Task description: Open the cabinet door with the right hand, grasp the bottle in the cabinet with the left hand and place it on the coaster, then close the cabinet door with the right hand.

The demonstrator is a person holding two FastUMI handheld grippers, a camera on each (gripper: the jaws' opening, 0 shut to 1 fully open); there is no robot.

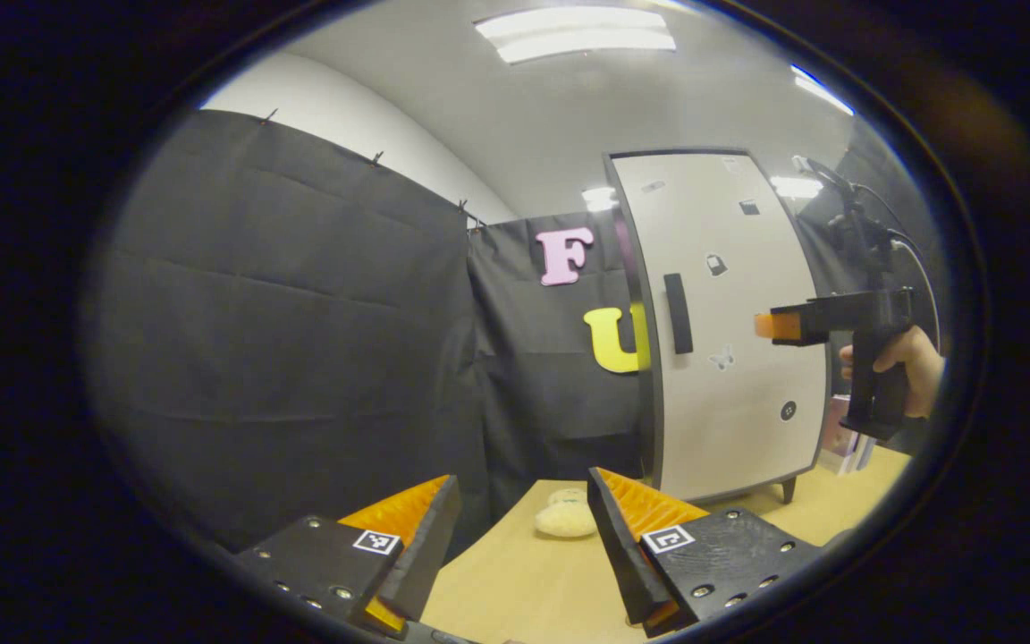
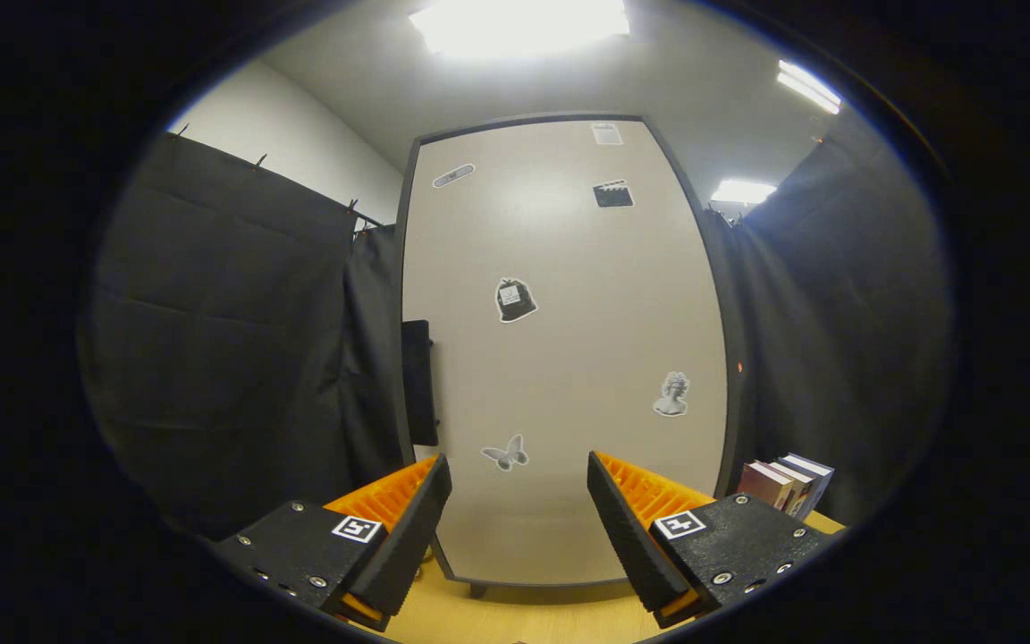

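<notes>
Now the right gripper (image 2: 519, 501), fingers spread and empty, faces the shut door (image 2: 569, 358) toward its handle (image 2: 418, 383); left gripper (image 1: 524, 528) waits open, empty.

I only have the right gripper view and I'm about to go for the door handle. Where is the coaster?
Observer: In the left gripper view, a pale fluffy coaster lies on the table, near the cabinet's left front corner.
Operator: Is the left gripper carrying anything?
Observer: No, the left gripper is open and empty, low over the table.
Operator: How is my gripper placed against the handle?
Observer: The right gripper points at the shut door, at about the handle's height, to the right of it and not touching it.
</notes>
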